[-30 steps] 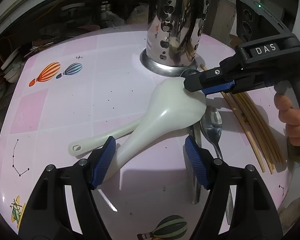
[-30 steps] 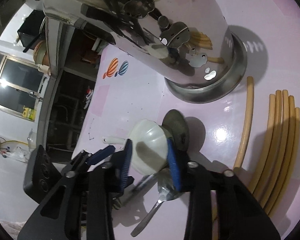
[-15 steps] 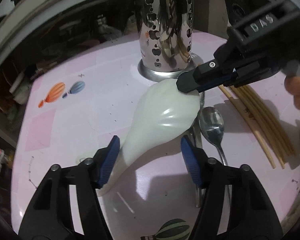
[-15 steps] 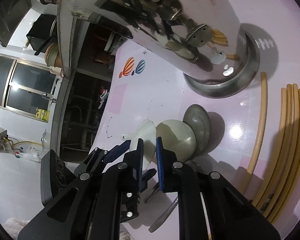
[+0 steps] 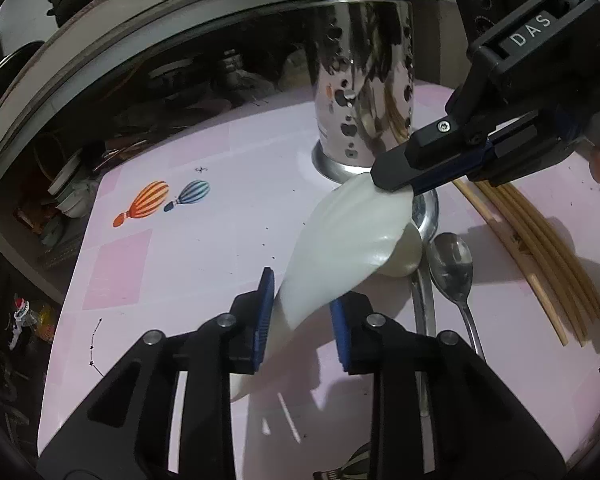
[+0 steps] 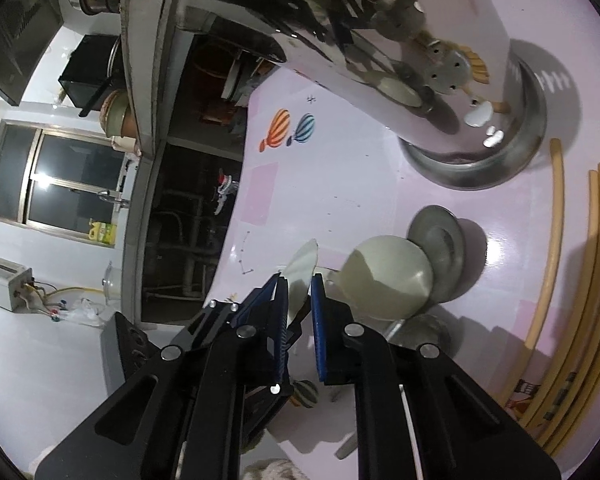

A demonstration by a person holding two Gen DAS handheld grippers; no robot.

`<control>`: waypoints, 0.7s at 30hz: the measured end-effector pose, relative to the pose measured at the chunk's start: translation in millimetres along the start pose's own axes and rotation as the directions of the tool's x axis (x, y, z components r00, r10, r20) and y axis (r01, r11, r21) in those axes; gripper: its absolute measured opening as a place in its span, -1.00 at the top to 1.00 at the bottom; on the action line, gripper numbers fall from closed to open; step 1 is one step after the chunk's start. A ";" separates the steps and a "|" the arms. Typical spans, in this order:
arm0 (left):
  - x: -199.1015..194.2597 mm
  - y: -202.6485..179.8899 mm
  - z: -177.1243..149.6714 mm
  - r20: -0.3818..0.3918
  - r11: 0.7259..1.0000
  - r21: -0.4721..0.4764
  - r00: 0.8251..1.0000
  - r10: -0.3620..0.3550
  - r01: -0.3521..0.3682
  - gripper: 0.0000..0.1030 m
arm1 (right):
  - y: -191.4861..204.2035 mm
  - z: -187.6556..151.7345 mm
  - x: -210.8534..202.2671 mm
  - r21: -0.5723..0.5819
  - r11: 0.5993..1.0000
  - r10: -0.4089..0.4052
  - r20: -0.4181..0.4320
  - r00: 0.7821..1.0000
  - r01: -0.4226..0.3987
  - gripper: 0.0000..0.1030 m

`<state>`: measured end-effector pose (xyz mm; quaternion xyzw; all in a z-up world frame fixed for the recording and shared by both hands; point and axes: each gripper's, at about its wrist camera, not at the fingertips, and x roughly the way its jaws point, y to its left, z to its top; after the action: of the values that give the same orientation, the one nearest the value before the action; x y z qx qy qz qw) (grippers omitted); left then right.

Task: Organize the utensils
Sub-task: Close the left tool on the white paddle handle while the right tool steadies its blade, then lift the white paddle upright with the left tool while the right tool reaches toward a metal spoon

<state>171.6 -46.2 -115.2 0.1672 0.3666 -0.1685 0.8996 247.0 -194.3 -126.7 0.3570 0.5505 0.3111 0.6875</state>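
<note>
We see our left gripper (image 5: 302,314), its jaws just closing, and right gripper (image 6: 300,312) both clamping a white spoon (image 5: 352,240).

Dim room, overhead glare, fisheye-warped edges.

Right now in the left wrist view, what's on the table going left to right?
Balloon print → white ladle, held at both ends by the left gripper and right gripper → metal spoon → chopsticks. The steel utensil holder stands behind the ladle.
</note>
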 end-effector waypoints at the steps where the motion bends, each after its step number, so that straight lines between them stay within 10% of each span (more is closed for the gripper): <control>1: -1.0 1.4 0.3 0.004 1.000 -0.003 1.000 -0.001 0.001 0.54 | 1.9 0.6 -0.1 0.000 1.000 0.004 0.001 1.000 -0.004 0.77; 21: -13.5 34.1 1.6 0.053 0.988 -0.140 0.997 -0.061 0.068 0.89 | 21.8 -7.0 -39.2 -0.044 0.997 -0.055 0.136 0.989 0.061 0.42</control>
<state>178.0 -14.1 -98.4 0.0865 0.3608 -0.1750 0.9120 231.5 -213.5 -88.6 0.3444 0.5053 0.2791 0.7404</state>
